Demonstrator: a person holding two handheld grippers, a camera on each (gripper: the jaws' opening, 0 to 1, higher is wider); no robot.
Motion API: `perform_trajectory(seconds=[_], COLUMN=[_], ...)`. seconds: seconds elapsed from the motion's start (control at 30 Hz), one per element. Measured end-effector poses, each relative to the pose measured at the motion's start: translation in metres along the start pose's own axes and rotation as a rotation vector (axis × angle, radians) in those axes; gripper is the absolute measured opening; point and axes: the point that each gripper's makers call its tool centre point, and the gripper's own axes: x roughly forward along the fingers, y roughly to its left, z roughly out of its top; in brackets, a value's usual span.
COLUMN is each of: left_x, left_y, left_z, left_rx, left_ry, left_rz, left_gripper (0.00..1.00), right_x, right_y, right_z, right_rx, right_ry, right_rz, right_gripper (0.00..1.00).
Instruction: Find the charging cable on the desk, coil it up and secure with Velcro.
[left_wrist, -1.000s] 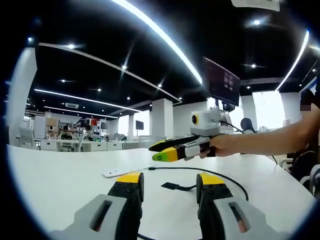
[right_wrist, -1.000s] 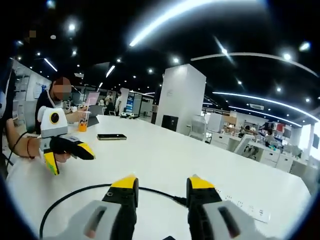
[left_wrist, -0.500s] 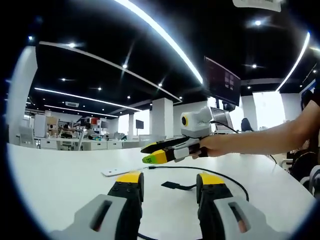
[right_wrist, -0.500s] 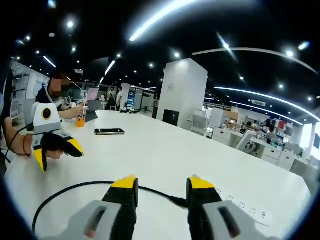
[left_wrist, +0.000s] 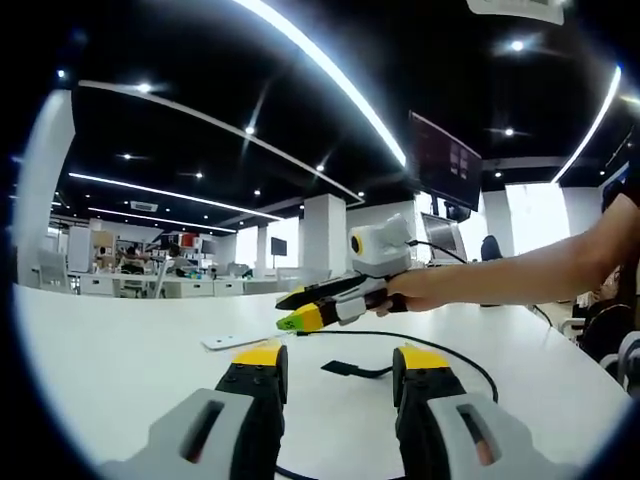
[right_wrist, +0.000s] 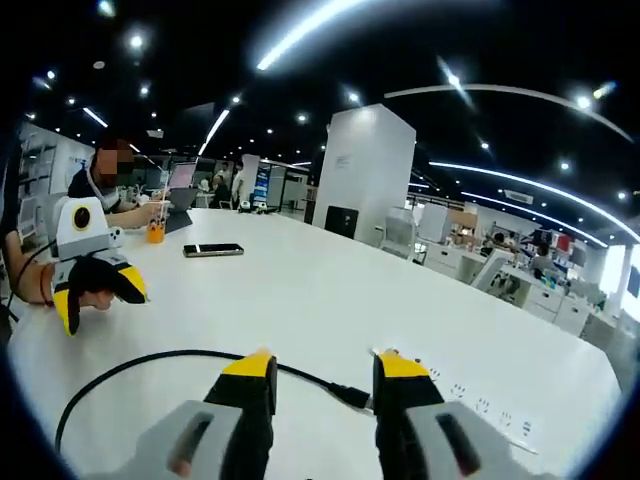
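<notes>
Both grippers open, empty: left (left_wrist: 337, 368), right (right_wrist: 315, 370). Black cable (right_wrist: 150, 362) loops on table (right_wrist: 300, 290) at lower frame; phone (right_wrist: 211, 250) upper left.

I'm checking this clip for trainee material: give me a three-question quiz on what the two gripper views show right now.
1. True or false: the right gripper has clamped the black charging cable.
2. What lies past the cable on the white desk in the right gripper view: A) a smartphone, B) a keyboard, C) scissors?
3. Fill in: in the left gripper view, the cable's black Velcro strap lies flat on the ____.

Key: 1 false; 2 A; 3 desk.
</notes>
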Motion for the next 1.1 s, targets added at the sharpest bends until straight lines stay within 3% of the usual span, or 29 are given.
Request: perform_trajectory(seconds=[0.43,0.83,1.1], left_x=[0.000,0.001,0.001], left_y=[-0.001,-0.001,-0.002], left_z=[0.001,0.002,0.002], left_rx=[-0.002,-0.005,-0.005], left_ry=[-0.002,-0.004,0.000], left_rz=[-0.002,-0.005,-0.008], left_gripper=[0.42,0.42,0.42], right_x=[0.014,0.031,0.040], right_y=[-0.006,-0.010,-0.017], right_z=[-0.011,-0.031,-0.038], right_rx=[0.006,-0.027,-0.028], right_ry=[0.054,0.171,0.216], right_rz=[0.005,0.038,0.061], right_gripper=[0.40,0.39,0.38])
